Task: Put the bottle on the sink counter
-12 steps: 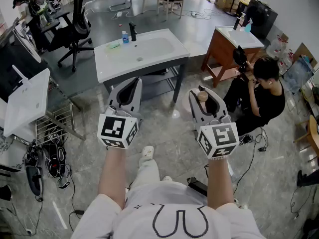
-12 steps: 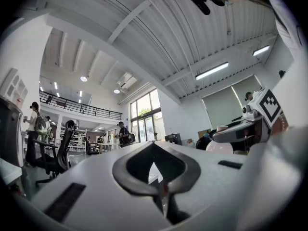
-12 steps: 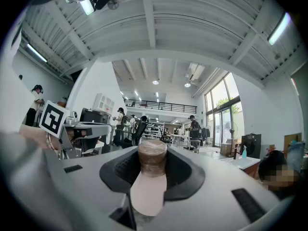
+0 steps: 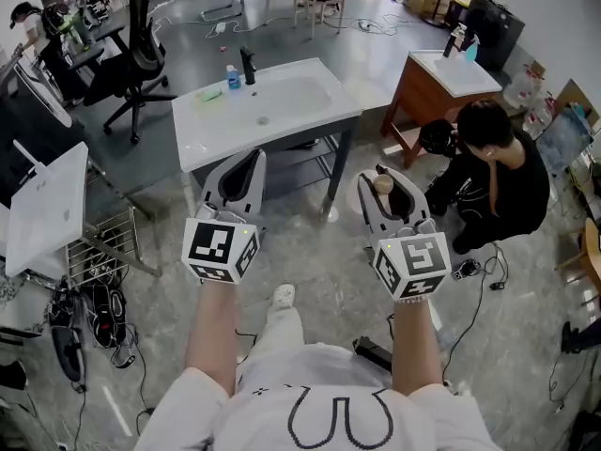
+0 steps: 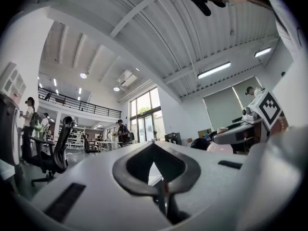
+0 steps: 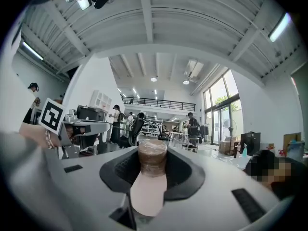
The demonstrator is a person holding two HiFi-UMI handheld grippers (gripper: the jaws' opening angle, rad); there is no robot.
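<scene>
The grey floor (image 4: 310, 242) is crossed by cables (image 4: 131, 346) at the lower left. The white counter (image 4: 319, 120) is seen ahead of both grippers, with a basin (image 4: 282, 92) sunk in its middle. A black faucet (image 4: 248, 64) is set upright at the back edge. A blue-capped bottle (image 4: 233, 76) is placed just beside it, towards the back left corner, and a green item (image 4: 208, 95) is laid near the left edge. A black chair (image 4: 141, 45) is stood beyond the counter's left end. A person (image 4: 498, 172) in black is crouched off its right end, by a wooden cabinet (image 4: 427, 101). The left gripper (image 4: 252, 158) is held over the floor before the counter's front edge; its jaws are brought together, with nothing between them. The right gripper (image 4: 379, 173) is held beside it, off the counter's front right corner, and is clenched on the bottle (image 6: 150, 186). The bottle is gripped by its pale body between the pads, with its brown top (image 6: 152, 159) turned toward the jaw tips. It is held over the floor, well apart from the counter.
</scene>
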